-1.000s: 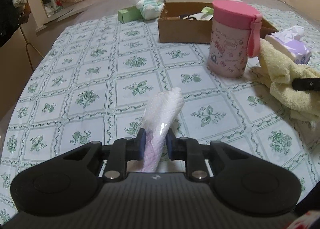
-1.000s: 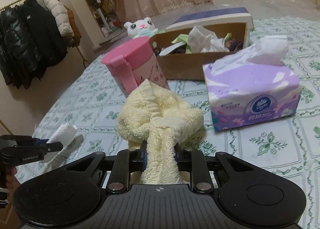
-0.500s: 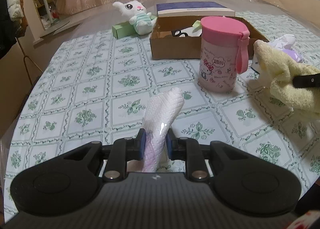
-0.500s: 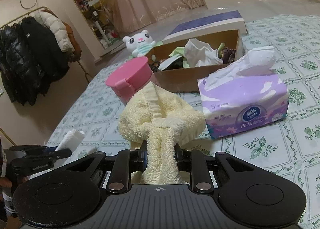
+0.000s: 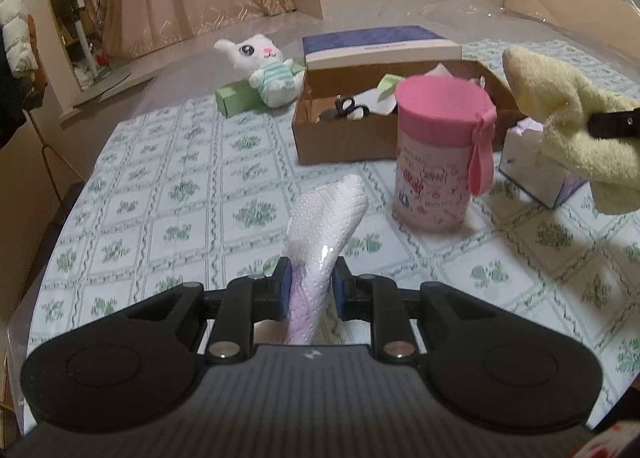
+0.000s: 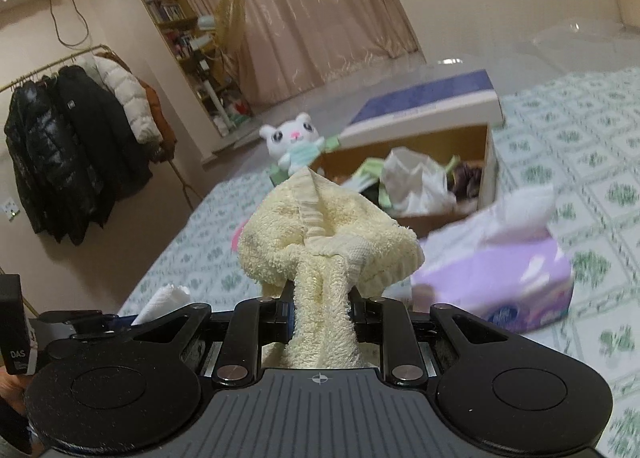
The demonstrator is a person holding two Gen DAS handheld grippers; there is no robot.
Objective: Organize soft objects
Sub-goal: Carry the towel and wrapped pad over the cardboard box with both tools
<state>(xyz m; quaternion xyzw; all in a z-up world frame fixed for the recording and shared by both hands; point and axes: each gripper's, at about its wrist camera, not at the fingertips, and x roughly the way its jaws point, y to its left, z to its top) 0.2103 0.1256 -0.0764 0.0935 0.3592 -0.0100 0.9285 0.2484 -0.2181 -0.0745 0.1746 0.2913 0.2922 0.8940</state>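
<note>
My left gripper [image 5: 310, 278] is shut on a white dotted tissue pack [image 5: 324, 213] and holds it above the green-patterned tablecloth [image 5: 180, 193]. My right gripper [image 6: 319, 300] is shut on a pale yellow towel [image 6: 320, 234], which bunches up over its fingers. In the left wrist view that towel [image 5: 568, 129] hangs at the right edge, clear of the table. The tissue pack [image 6: 162, 298] and the left gripper show at the lower left of the right wrist view. A white plush rabbit [image 5: 264, 69] sits at the far side of the table.
An open cardboard box [image 5: 360, 133] with loose items stands ahead, its blue lid [image 5: 376, 45] behind it. A pink-lidded canister [image 5: 436, 153] stands in front of the box. A purple tissue box [image 6: 500, 282] lies to the right. A green carton [image 5: 236, 97] lies by the rabbit. Coats [image 6: 60, 145] hang at the left.
Both grippers have risen with their loads: the towel has lifted off the table and the box, canister and rabbit sit lower and nearer in view. Neither grip has changed.
</note>
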